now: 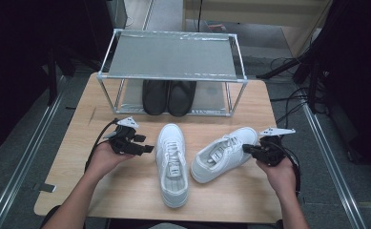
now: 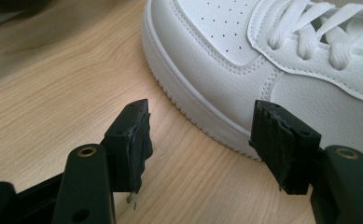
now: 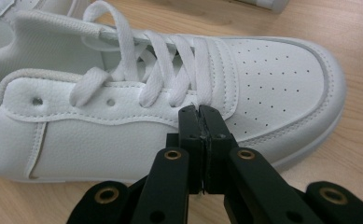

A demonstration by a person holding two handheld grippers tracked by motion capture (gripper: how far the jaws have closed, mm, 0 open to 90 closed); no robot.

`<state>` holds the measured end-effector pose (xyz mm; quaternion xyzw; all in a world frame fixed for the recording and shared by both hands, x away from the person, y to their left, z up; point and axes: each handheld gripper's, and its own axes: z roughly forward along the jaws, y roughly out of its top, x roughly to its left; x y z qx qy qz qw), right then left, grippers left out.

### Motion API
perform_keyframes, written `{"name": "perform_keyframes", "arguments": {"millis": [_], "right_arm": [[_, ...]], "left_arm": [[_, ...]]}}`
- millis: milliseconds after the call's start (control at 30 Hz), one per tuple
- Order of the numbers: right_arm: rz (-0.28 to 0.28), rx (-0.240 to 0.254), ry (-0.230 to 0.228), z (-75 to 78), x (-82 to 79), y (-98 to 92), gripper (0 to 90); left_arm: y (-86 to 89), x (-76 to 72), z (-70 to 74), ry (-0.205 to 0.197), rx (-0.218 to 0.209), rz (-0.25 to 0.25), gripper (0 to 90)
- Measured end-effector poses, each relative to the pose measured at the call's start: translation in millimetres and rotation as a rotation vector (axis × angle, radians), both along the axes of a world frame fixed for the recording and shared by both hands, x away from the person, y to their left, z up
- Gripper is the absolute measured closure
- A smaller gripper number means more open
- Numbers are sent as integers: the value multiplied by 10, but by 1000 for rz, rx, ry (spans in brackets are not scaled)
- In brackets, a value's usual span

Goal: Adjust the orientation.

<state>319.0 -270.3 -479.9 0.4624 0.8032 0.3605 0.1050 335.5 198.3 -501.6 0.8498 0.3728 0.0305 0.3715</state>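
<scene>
The right gripper (image 3: 201,112) is clenched empty against the right sneaker (image 1: 223,152), likely missing its lace; the left gripper (image 2: 202,135) gapes beside the left sneaker (image 1: 172,162), mid-table.

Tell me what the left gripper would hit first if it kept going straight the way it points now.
Most likely the nearer white sneaker. The left gripper has its jaws open and aimed at the shoe's sole edge near the toe, with bare wooden table beneath. One jaw already looks nearly at the sole, though depth is hard to judge.
</scene>
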Motion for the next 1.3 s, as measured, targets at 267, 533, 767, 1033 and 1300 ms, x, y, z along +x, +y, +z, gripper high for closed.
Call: {"name": "perform_keyframes", "arguments": {"millis": [267,533,767,1033,1300], "right_arm": [[18,7,-7,-12,124,89,899],[55,-5,-24,-17,216,230,900],[79,-24,-37,-15,278,339,900],[94,-68,-76,-14,330,509,900],[99,-64,-90,-27,399,666,900]], "left_arm": [[117,-90,-7,1,-4,36,380],[223,-172,-10,3,-3,69,379],[288,-244,-4,-13,-10,91,380],[316,-306,12,-35,-9,89,381],[329,-323,3,-28,-7,89,380]]}}
